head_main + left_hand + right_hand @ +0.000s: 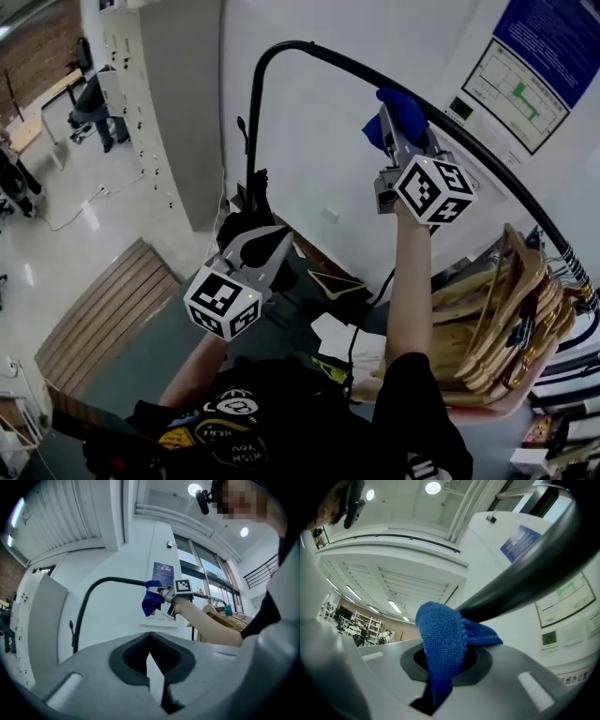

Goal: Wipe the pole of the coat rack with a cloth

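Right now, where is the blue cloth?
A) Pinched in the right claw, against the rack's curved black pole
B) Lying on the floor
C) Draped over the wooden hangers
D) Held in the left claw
A: the right gripper view shows the blue cloth clamped in the right claw and pressed up against the black pole, while the left claw has nothing between its jaws.

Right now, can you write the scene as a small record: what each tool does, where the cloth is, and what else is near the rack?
right tool: shut on the blue cloth, raised high
cloth position: against the black pole, on its sloping upper part
left tool: shut, holding nothing, lower and apart from the pole
other things: wooden hangers, bunched at the right of the head view
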The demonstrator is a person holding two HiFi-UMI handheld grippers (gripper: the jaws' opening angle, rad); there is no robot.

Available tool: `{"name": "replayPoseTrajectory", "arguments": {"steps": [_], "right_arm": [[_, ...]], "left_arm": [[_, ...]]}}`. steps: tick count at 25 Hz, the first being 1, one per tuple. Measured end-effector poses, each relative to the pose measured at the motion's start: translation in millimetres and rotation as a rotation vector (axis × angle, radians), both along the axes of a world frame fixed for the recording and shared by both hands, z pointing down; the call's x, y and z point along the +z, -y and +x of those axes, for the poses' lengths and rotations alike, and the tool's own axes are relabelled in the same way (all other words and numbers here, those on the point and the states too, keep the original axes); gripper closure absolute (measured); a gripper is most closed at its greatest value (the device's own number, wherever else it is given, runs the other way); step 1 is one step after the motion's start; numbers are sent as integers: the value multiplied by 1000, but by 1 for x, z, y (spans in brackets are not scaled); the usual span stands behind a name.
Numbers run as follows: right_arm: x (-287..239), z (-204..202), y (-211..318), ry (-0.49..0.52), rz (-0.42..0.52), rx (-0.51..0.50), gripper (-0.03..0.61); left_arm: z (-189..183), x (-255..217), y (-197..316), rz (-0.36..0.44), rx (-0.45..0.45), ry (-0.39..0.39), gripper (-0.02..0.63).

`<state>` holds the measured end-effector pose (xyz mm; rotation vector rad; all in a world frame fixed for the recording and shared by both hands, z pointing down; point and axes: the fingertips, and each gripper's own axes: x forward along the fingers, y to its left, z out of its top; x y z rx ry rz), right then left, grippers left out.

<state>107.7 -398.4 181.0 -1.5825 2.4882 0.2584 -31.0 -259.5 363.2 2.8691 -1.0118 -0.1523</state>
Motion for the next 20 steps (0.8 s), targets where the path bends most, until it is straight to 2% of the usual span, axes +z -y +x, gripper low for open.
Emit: {"name": "replayPoseTrajectory", "arguments": {"steps": [3, 7, 10, 15, 20], "right_arm": [[-5, 49, -46, 18, 26, 87, 532], [-9, 123, -116, 23, 42, 259, 532], [-9, 168, -150, 41, 54, 341, 532], [-7, 223, -193, 63, 61, 457, 531], [-8, 219, -189, 54, 52, 436, 531]], "left_arm": [[37, 0, -5, -5, 113, 2, 611], [100, 1, -24, -7, 306, 0, 611], [135, 3, -40, 0, 393, -3, 611], [170, 9, -60, -10, 484, 2, 611], [172, 12, -61, -17, 463, 13, 611]]}}
